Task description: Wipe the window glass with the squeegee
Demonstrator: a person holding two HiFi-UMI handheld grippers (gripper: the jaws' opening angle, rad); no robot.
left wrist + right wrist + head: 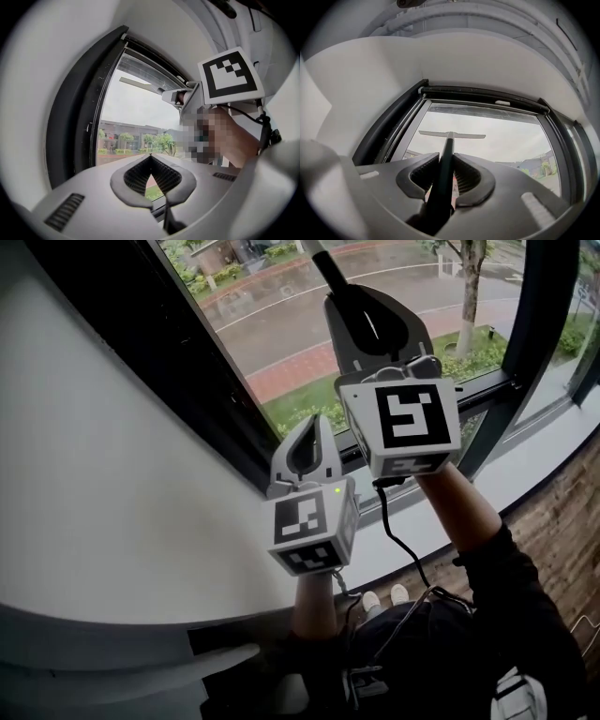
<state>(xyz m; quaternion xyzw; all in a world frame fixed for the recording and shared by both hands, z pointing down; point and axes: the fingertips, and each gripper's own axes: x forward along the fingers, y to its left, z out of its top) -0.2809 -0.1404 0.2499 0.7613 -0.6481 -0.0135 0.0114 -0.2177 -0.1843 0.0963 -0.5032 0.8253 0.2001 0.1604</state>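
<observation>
Clamped on the squeegee handle by the right gripper, apparently to hold the blade high on the window glass for a downward stroke, with the left gripper pinched closed, empty, idle lower before that glass.

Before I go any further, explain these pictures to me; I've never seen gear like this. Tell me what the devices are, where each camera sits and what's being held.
There is no robot here: a person holds a two-jaw gripper in each hand. The cubes with square markers are parts of the grippers. One picture comes from a camera on the person's head, looking down. The other two cameras ride on the grippers and look along their jaws. The right gripper is shut on the handle of the squeegee, whose blade lies crosswise high on the window glass. The left gripper is shut and empty.
</observation>
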